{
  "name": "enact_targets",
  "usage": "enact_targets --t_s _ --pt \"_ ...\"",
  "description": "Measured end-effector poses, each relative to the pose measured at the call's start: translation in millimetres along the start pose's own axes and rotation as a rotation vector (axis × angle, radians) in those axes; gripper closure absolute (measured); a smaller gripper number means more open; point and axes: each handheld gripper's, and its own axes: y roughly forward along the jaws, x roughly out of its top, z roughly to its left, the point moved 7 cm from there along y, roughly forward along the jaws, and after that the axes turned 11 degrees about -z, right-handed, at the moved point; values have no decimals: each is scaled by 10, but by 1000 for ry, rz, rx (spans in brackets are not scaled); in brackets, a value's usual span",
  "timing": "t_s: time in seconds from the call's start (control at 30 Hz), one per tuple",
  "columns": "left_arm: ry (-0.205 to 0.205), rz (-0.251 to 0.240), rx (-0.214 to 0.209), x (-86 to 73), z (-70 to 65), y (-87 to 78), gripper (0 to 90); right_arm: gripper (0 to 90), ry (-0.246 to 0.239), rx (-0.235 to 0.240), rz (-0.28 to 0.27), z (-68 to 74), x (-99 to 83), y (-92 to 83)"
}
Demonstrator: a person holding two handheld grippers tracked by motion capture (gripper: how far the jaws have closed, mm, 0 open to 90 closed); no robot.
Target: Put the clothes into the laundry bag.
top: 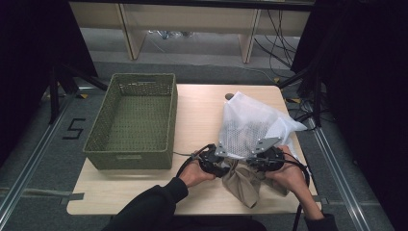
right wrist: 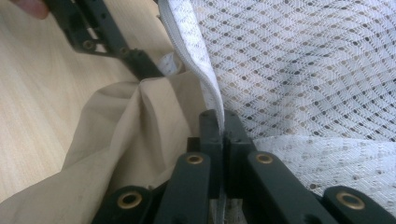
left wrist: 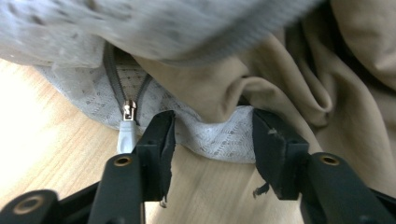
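- Right now: white mesh bag (top: pixel 250 127) lies on the right half of the table (top: pixel 202 115), its open end toward the person.
- Tan cloth (top: pixel 245 182) sticks out of the bag's mouth and spills to the near table edge, between the two hands.
- Right gripper (top: pixel 263 161) at the bag's mouth, right side; in the right gripper view its jaws are pressed together on the bag's white edge (right wrist: pixel 212 100), the hem running up from between them.
- Left gripper (top: pixel 215 166) at the mouth, left side, just beside the cloth.
- In the left gripper view the left jaws stand apart, straddling the bag's lower edge (left wrist: pixel 212 137); pads not pressing it. No grip.
- Zipper pull (left wrist: pixel 127 128) hangs just left of the left jaw, on the bag's grey zipper track.
- Cloth bunches in folds above and right of the left jaws, partly inside the bag.
- Left hand (top: pixel 195 173) and right hand (top: pixel 291 175) come in from the bottom, dark sleeves.
- Green woven basket (top: pixel 134 120) on the left of the table, well apart from the bag.
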Motion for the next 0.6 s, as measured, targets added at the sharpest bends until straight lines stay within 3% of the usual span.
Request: enact_targets --t_s 0.07,0.17,0.3,0.37,0.4,0.43,0.47,0.53,0.57,0.6 --pt "-13 -6 -15 -5 0 -1 569 898 0 -5 0 -2 4 -2" --pt "7 -14 -23 -1 16 -5 690 898 0 -7 0 -5 2 0" --pt "-23 -15 -12 -14 14 -15 844 898 -11 0 11 10 -1 12" --pt "-1 -22 6 -18 2 -27 859 898 -20 -4 20 25 -11 37" --pt "-41 -45 20 -13 -26 -17 862 898 -18 -4 37 37 -21 37" --pt "-52 -46 14 -19 -42 -22 865 898 -17 -2 53 48 -28 54" --pt "-9 -29 4 -33 -23 -47 866 898 -38 -7 49 36 -29 77" --pt "-53 -54 15 -37 -50 -43 867 898 -69 1 79 41 -39 115" --pt "-45 -50 9 -43 -61 -59 868 899 -55 -10 102 54 -53 130" --pt "-54 -48 10 -49 -81 -63 870 899 -72 -21 112 34 -56 166"
